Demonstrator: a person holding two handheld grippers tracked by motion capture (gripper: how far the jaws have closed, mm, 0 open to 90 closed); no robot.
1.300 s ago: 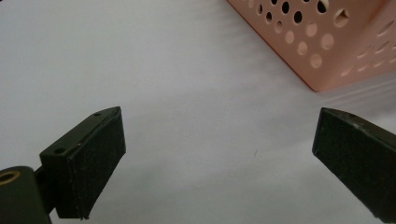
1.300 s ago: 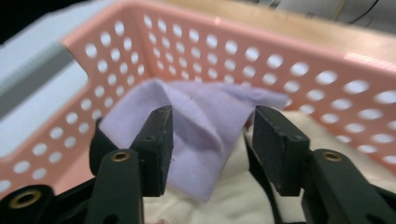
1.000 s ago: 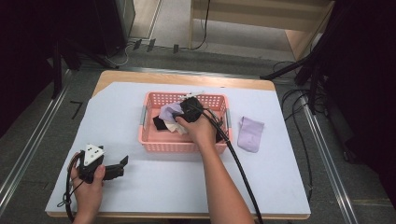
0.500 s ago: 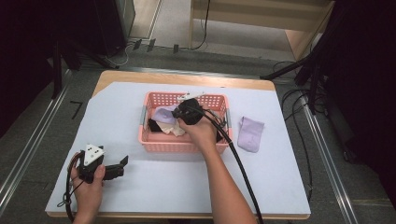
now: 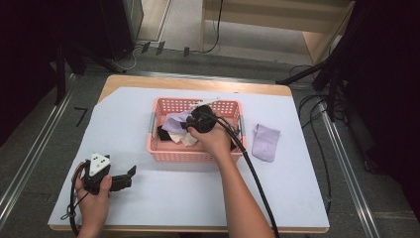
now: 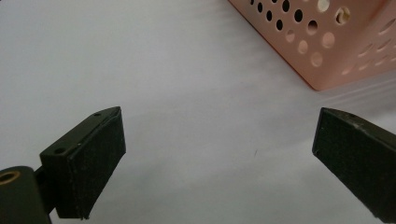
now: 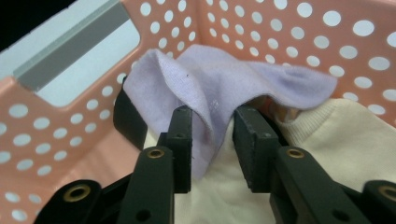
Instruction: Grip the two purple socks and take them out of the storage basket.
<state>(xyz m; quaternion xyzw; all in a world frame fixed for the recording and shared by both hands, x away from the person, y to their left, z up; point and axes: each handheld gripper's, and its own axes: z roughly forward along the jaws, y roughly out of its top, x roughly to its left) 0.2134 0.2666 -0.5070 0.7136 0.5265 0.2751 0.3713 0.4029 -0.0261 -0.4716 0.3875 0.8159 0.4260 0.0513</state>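
A pink perforated basket (image 5: 198, 154) stands mid-table and holds a lilac sock (image 5: 173, 122), a cream cloth (image 5: 188, 140) and a black cloth (image 5: 163, 133). My right gripper (image 5: 190, 123) reaches into the basket. In the right gripper view its jaws pinch a raised fold of the lilac sock (image 7: 224, 79), so the right gripper (image 7: 212, 126) is shut on it above the cream cloth (image 7: 355, 135). A second lilac sock (image 5: 266, 142) lies flat to the right of the basket. My left gripper (image 5: 128, 177) rests at the front left, open, with nothing between its jaws (image 6: 219, 135).
White paper (image 5: 307, 198) covers the wooden table. The basket corner (image 6: 327, 42) shows at the upper right of the left gripper view. A grey handle (image 7: 70, 49) sits in the basket wall. The right gripper's cable (image 5: 257, 178) trails over the paper toward the front edge.
My right gripper has shifted slightly inside the basket, onto the lilac sock. The left gripper has stayed put.
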